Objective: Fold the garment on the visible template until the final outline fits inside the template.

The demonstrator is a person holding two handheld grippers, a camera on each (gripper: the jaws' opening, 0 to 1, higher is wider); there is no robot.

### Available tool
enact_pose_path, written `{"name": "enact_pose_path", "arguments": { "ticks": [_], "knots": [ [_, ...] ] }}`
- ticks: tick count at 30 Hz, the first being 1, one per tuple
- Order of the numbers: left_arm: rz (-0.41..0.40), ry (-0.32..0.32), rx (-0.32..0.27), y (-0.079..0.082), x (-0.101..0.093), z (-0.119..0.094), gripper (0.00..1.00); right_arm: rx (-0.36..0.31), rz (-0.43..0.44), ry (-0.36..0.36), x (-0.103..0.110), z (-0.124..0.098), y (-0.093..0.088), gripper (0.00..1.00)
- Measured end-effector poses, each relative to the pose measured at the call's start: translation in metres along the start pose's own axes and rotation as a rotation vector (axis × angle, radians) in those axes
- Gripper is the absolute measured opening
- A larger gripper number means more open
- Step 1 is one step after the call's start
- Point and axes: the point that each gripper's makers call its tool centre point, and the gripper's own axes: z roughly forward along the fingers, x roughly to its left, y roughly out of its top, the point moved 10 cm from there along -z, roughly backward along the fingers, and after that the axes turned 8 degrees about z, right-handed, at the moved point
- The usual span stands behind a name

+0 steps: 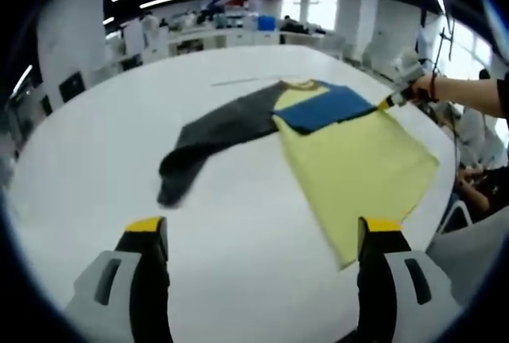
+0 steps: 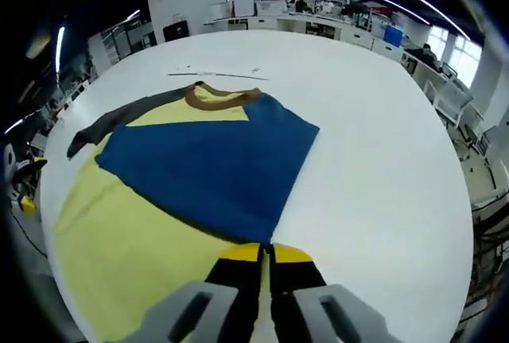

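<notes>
The garment point(image 1: 350, 160) lies flat on the white worktop point(image 1: 238, 231), a yellow body with a blue panel point(image 2: 211, 164) folded across its chest and a dark sleeve point(image 1: 211, 132) stretched out to the left in the left gripper view. Its long axis runs from the collar point(image 2: 223, 98) at the far end to the hem near the left gripper point(image 1: 262, 235). A thin line of marks point(image 2: 219, 74) on the worktop just past the collar may be part of the template; I cannot tell its full outline. The right gripper point(image 2: 266, 254) has its jaws pressed together, pinching the edge of the garment where blue meets yellow; in the left gripper view it sits at the garment's right edge, held by a hand point(image 1: 433, 88). The left gripper hangs above the worktop with jaws spread, holding nothing, the hem just beyond its right jaw and the dark sleeve farther off to the left. I judge the sleeve is the left gripper's to fold in, being on its side.
</notes>
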Motion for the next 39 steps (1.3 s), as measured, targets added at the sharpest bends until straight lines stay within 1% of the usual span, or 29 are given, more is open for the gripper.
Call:
{"name": "enact_pose_path", "arguments": {
  "ticks": [2, 3, 4, 6, 8, 11, 14, 16, 19, 22, 24, 26, 28, 29, 32, 35, 36, 39],
  "knots": [
    [0.003, 0.013, -0.001, 0.000, 0.004, 0.001, 0.94, 0.006, -0.025, -0.009, 0.000, -0.001, 0.000, 0.00],
    [0.004, 0.020, 0.000, 0.000, 0.006, 0.001, 0.93, 0.017, -0.072, -0.028, -0.001, -0.002, 0.001, 0.00],
    [0.009, 0.039, -0.006, 0.000, 0.009, 0.001, 0.90, 0.023, -0.088, -0.034, 0.001, -0.003, 0.000, 0.00],
    [0.013, 0.050, -0.014, 0.001, 0.012, 0.000, 0.87, 0.028, -0.097, -0.040, 0.001, -0.003, 0.001, 0.00],
    [0.011, 0.060, -0.020, 0.003, 0.015, 0.001, 0.87, 0.030, -0.098, -0.042, -0.001, -0.003, 0.001, 0.00],
    [0.024, 0.077, -0.026, 0.005, 0.018, 0.001, 0.84, 0.031, -0.084, -0.038, -0.001, -0.004, 0.001, 0.00],
    [0.031, 0.084, -0.025, 0.006, 0.021, 0.003, 0.83, 0.032, -0.082, -0.042, -0.003, -0.004, 0.001, 0.00],
    [0.025, 0.102, -0.042, 0.008, 0.024, 0.003, 0.79, 0.047, -0.136, -0.080, -0.004, -0.005, 0.001, 0.00],
    [0.013, 0.102, -0.053, 0.009, 0.026, 0.004, 0.79, 0.048, -0.127, -0.080, -0.004, -0.004, 0.001, 0.00],
    [0.026, 0.106, -0.048, 0.009, 0.028, 0.005, 0.78, 0.040, -0.087, -0.080, -0.005, -0.004, 0.001, 0.00],
    [0.030, 0.112, -0.050, 0.010, 0.030, 0.006, 0.78, 0.035, -0.084, -0.079, -0.006, -0.004, 0.001, 0.00],
    [0.031, 0.117, -0.049, 0.011, 0.033, 0.007, 0.77, 0.023, -0.067, -0.081, -0.006, -0.005, 0.002, 0.04],
    [0.036, 0.125, -0.046, 0.011, 0.036, 0.008, 0.76, 0.008, -0.058, -0.081, -0.005, -0.006, 0.003, 0.14],
    [0.037, 0.126, -0.046, 0.012, 0.037, 0.009, 0.75, 0.000, -0.054, -0.086, -0.005, -0.008, 0.003, 0.17],
    [0.035, 0.138, -0.062, 0.015, 0.042, 0.010, 0.72, -0.026, -0.043, -0.085, -0.006, -0.012, 0.007, 0.25],
    [0.031, 0.153, -0.078, 0.017, 0.047, 0.011, 0.69, -0.051, -0.037, -0.061, -0.002, -0.018, 0.009, 0.38],
    [0.029, 0.160, -0.088, 0.019, 0.049, 0.012, 0.67, -0.059, -0.037, -0.042, 0.000, -0.019, 0.010, 0.44],
    [0.038, 0.173, -0.107, 0.022, 0.054, 0.015, 0.64, -0.061, -0.047, -0.012, 0.005, -0.023, 0.010, 0.55]
  ]
}}
